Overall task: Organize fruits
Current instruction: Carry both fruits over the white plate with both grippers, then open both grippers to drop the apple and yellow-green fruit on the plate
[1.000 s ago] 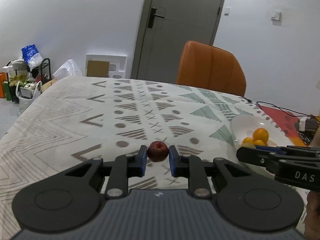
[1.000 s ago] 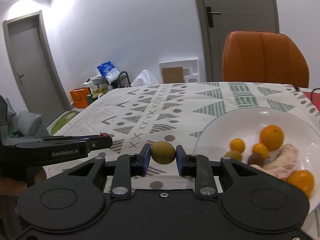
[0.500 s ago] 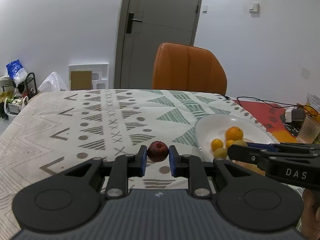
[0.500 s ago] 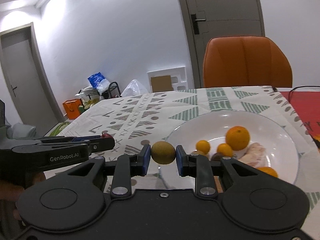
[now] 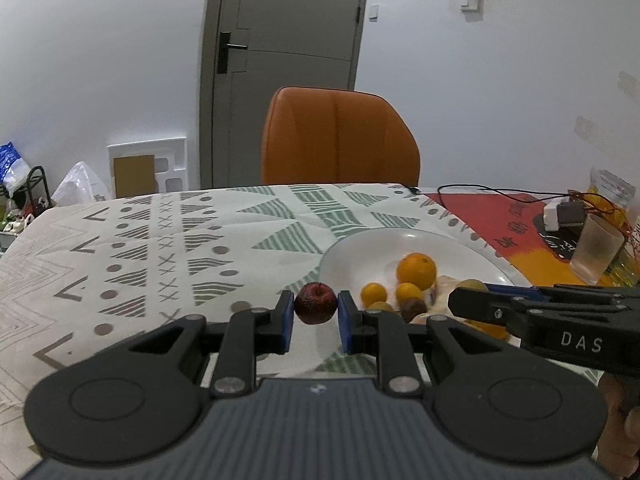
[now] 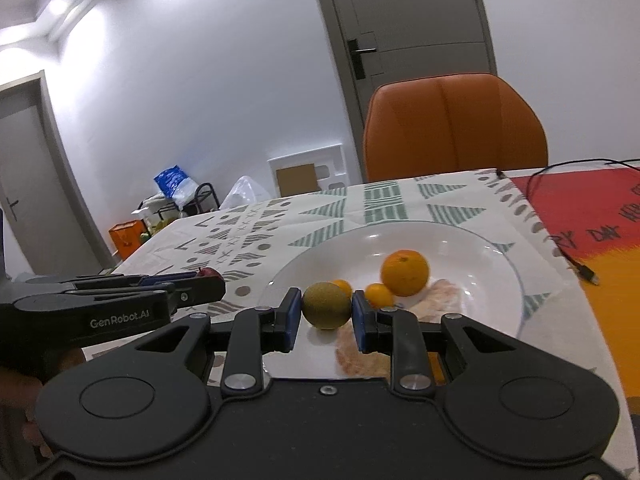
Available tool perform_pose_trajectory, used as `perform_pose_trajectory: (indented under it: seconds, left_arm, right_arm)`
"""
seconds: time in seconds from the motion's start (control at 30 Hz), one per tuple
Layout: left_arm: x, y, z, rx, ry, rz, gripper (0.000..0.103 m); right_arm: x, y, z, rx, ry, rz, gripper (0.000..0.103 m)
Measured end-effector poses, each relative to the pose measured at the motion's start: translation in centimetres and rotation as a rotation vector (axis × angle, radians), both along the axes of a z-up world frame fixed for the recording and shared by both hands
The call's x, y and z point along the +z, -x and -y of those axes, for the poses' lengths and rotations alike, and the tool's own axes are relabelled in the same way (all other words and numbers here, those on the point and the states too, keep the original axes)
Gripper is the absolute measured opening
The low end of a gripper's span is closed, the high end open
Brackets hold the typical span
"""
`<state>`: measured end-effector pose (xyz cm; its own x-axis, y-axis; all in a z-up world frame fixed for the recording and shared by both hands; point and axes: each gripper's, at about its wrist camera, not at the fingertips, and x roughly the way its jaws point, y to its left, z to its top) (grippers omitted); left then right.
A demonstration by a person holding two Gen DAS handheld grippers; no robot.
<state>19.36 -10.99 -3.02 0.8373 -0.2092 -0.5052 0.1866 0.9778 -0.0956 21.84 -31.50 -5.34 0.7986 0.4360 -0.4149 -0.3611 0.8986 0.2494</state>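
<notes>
My left gripper [image 5: 316, 315] is shut on a small dark red fruit [image 5: 315, 307] and holds it at the near left rim of the white plate [image 5: 352, 252]. My right gripper [image 6: 326, 312] is shut on a green-brown kiwi [image 6: 326, 305] and holds it over the near part of the same plate [image 6: 496, 256]. The plate holds a large orange [image 6: 405, 272], several small oranges [image 6: 379, 294], a dark round fruit [image 5: 412, 307] and a pale peeled fruit piece [image 6: 444, 294]. Each gripper shows at the edge of the other's view.
The table has a patterned cloth [image 5: 168, 248] and a red-orange mat [image 6: 592, 216] at the right. A black cable [image 6: 576, 264], a frosted cup [image 5: 598, 250], a charger [image 5: 560, 216] and a jar sit at the right. An orange chair [image 5: 340, 140] stands behind the table.
Both grippers have moved right and forward toward the plate, each still holding its fruit. The plate is now larger and more central in both views.
</notes>
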Motion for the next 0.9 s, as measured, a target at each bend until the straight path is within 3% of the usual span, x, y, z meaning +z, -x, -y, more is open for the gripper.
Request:
perform_pose_trajectory:
  seconds: [0.6, 0.9]
  left_arm:
    - [-0.6, -1.3, 3.7, -0.053, -0.009, -0.036, 0.022]
    - [-0.5, -1.5, 3.3, -0.020, -0.016, -0.055, 0.026]
  right_arm:
    - [-0.7, -0.8, 4.7, -0.093, -0.044, -0.004, 0.025]
    - [-1.2, -1.4, 5.7, -0.124, -0.045, -0.012, 0.025]
